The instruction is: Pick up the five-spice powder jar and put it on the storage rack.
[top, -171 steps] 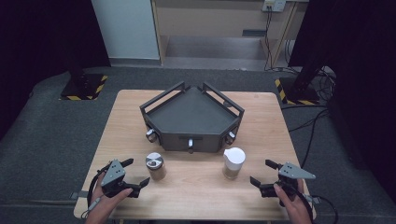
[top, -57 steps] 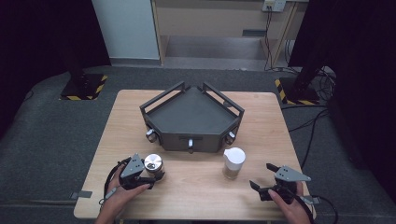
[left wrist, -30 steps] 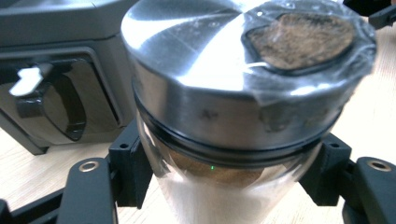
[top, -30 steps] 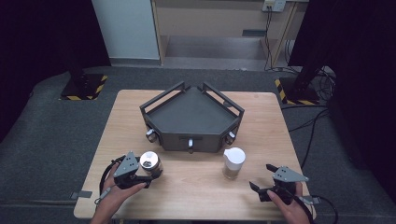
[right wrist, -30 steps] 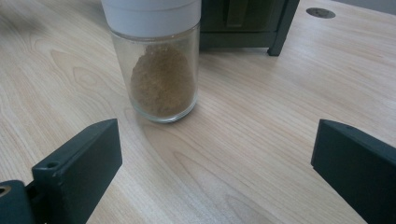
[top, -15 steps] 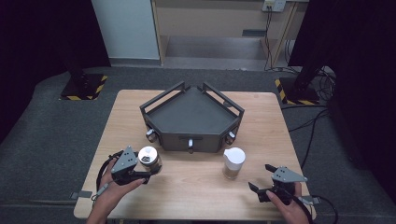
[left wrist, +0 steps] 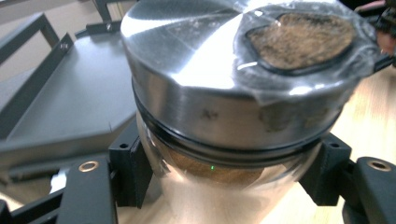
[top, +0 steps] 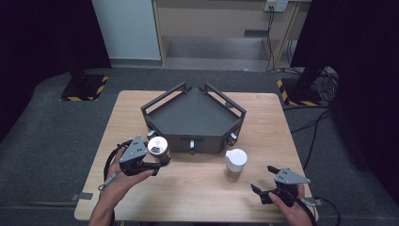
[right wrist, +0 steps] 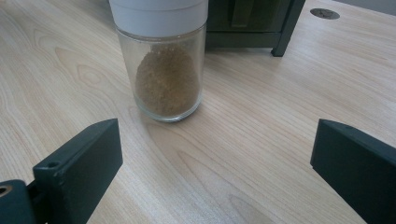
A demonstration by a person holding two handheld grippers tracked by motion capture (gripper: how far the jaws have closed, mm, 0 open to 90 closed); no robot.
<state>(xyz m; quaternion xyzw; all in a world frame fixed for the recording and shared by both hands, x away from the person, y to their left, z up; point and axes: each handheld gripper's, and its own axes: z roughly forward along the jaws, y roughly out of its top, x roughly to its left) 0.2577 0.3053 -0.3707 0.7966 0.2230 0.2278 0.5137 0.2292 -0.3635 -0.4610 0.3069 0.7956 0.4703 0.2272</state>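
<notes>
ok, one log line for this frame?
left hand-held gripper: shut on steel-lid jar | right hand-held gripper: open, empty | white-lid jar: on table

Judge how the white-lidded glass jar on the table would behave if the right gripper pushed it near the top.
The white-lidded jar looks taller than wide, so a high push may tip it. Its smooth glass could slip between the right gripper jaws and probably break if dropped.

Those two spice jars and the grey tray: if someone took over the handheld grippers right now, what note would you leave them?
Left gripper: shut on the metal-lidded jar, held near the tray's front left corner; whether it is clear of the table is unclear.
Right gripper: open, idle near the table's front right.
White-lidded jar: stands untouched in front of the tray.
Done: first jar gripped. Probably left: set it in the tray, then fetch the second.
</notes>
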